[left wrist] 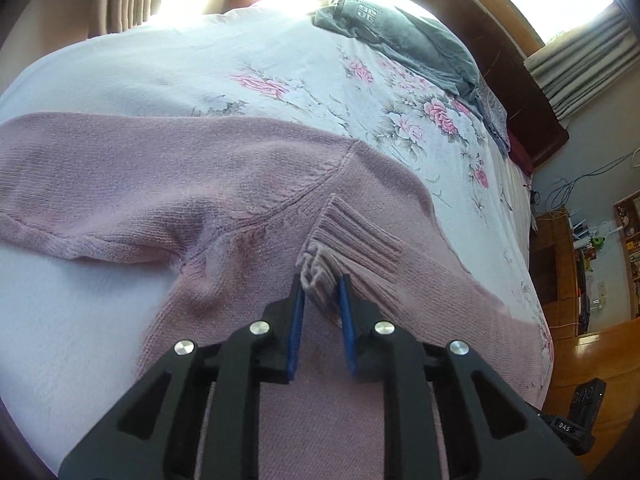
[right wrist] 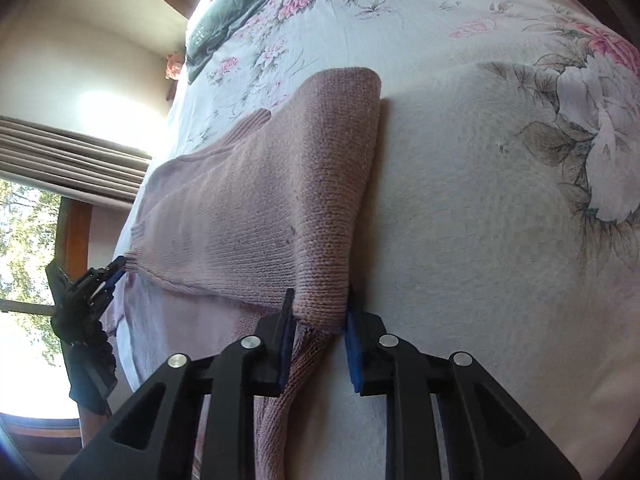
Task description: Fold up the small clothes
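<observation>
I am holding one pink sweater point(left wrist: 168, 176) on one flowered bed point(left wrist: 168, 64) with two grippers.
One grey pillow point(left wrist: 404, 36) is lying far behind; my left gripper point(left wrist: 322, 292) is pinching the ribbed collar, my right gripper point(right wrist: 320, 320) is pinching a folded edge.

Your sweater point(left wrist: 200, 176) lies spread on the bedspread point(left wrist: 168, 68), one sleeve reaching left. Your left gripper point(left wrist: 322, 284) pinches its ribbed edge; your right gripper point(right wrist: 318, 312) clamps a folded edge nearest you. Beyond it, a pillow point(left wrist: 404, 36) rests against the headboard point(left wrist: 516, 68).
</observation>
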A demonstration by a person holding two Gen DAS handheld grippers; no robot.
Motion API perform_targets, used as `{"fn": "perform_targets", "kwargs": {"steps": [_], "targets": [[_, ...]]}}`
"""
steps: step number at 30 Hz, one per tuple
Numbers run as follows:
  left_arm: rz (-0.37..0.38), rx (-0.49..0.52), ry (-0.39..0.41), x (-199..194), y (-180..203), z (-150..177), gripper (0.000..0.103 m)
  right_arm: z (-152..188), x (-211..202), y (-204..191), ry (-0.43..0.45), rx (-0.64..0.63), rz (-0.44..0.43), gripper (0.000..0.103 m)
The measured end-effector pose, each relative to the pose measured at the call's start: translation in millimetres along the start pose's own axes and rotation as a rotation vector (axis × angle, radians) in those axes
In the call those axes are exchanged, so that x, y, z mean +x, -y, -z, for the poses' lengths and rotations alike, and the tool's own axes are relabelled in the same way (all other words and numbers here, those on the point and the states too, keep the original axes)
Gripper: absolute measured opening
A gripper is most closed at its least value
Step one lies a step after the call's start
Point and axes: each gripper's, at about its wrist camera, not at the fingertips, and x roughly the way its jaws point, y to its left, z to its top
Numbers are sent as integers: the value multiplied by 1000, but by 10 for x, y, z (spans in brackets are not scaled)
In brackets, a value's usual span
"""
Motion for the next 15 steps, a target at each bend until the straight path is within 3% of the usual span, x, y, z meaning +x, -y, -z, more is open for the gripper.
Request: {"fn": "perform_targets", "kwargs": {"steps": [3,6,8,10,15], "targets": [[-9,5,54,-240,-28,-57,21,15,-139,-193,27,-71,76,29],[40,52,73,-390,155,-52,30,39,-411,-524,148,-173,162,39],[80,88,51,-355,334,-20,32,28,-484,-700,182,-201,140,40],[94,124,21,-222,497,25,33,-3,-407,-850,164,-229,111,40],[73,133,-83,263,564,137,33,31,54,-841,52,-198,157,40]]}}
